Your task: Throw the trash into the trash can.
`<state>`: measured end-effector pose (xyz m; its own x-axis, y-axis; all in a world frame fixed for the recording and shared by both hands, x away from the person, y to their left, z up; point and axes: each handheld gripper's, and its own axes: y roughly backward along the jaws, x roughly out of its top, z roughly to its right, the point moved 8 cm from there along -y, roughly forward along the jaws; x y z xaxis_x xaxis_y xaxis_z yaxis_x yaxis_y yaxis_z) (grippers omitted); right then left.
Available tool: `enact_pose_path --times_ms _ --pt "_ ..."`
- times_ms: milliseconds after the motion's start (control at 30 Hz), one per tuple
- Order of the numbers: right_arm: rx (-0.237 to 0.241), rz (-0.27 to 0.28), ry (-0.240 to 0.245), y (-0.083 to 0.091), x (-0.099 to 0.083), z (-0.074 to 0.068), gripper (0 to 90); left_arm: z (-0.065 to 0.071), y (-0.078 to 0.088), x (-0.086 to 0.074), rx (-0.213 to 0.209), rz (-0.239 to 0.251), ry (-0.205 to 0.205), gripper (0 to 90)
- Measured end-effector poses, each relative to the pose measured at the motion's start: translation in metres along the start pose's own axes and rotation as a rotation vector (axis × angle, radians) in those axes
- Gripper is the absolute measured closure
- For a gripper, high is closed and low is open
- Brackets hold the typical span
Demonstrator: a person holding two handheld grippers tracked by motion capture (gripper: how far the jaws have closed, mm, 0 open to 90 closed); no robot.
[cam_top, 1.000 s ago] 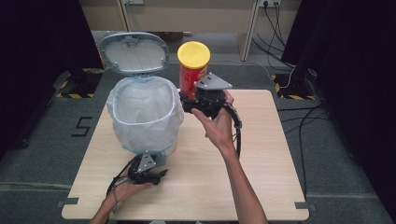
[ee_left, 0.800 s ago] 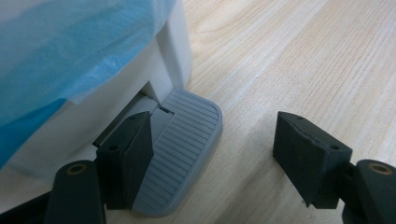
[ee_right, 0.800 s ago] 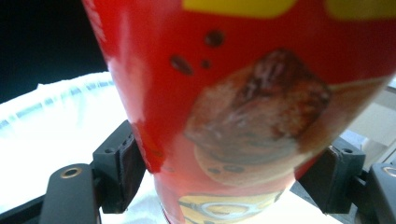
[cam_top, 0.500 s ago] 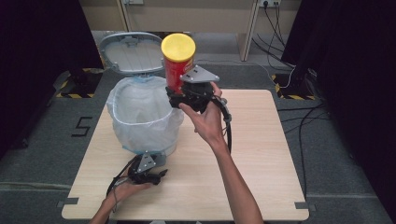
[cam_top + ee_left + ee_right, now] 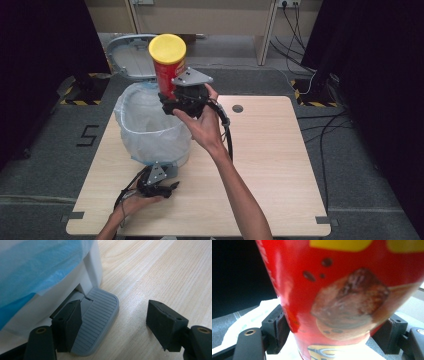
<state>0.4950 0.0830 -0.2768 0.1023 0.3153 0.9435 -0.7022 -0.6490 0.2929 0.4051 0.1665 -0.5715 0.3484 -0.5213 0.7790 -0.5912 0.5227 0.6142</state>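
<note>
Red cardboard canister (image 5: 165,67) with yellow lid sits clamped upright in the right tool (image 5: 172,102) above the white lined bin (image 5: 150,127); left tool (image 5: 113,322) gapes wide at the grey pedal (image 5: 100,312).

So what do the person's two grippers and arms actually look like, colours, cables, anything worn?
Both grippers are black. The right gripper and the left gripper each carry a grey three-cornered plate on top and trail a black cable. Close up, the jaws are chunky black blocks with flat pads, bolted on with brass-coloured rivets. The forearms are bare, no sleeves; nothing worn on the hands that I can make out.
</note>
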Motion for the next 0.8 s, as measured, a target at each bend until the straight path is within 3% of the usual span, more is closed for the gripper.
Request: enact_pose_path --times_ms 233,533,800 --pt "0.026 -0.034 0.018 -0.013 -0.005 -0.011 24.7 0.000 0.000 0.000 0.000 0.000 0.000 27.9" --pt "0.051 -0.116 0.058 -0.028 -0.019 -0.023 24.7 0.000 0.000 0.000 -0.002 0.001 -0.001 27.9" --pt "0.081 -0.144 0.040 -0.034 -0.026 -0.025 24.7 0.000 0.000 0.000 -0.003 0.001 -0.002 27.8"
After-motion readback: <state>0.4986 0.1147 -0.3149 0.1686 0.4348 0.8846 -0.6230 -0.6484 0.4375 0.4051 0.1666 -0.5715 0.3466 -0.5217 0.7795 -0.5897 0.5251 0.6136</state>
